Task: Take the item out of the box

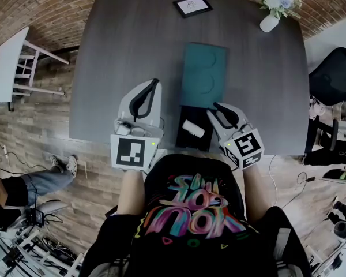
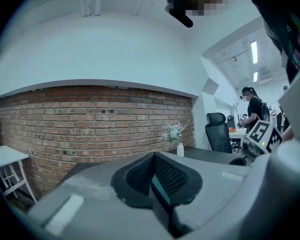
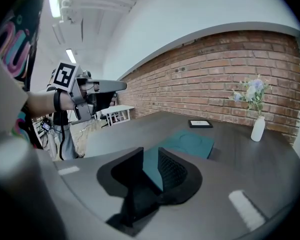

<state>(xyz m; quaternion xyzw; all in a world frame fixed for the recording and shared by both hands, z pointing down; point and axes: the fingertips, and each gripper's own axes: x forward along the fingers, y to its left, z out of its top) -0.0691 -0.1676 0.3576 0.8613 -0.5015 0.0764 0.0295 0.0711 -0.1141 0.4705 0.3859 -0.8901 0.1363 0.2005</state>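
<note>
Right tool (image 1: 218, 107) half-open, empty, at the box's (image 1: 184, 144) right rim near the bench (image 1: 132, 39) edge; left tool (image 1: 155, 83) closed, empty, over bare bench alongside.

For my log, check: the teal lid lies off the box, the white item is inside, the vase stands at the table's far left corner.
Wrong corner: the head view shows the vase at the far right. The teal lid is off the box, the white item inside.

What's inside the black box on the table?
A small white oblong item lies inside the open black rectangular box. The right gripper covers the box's right edge, so anything there is hidden, and so is the box floor beneath the item.
</note>
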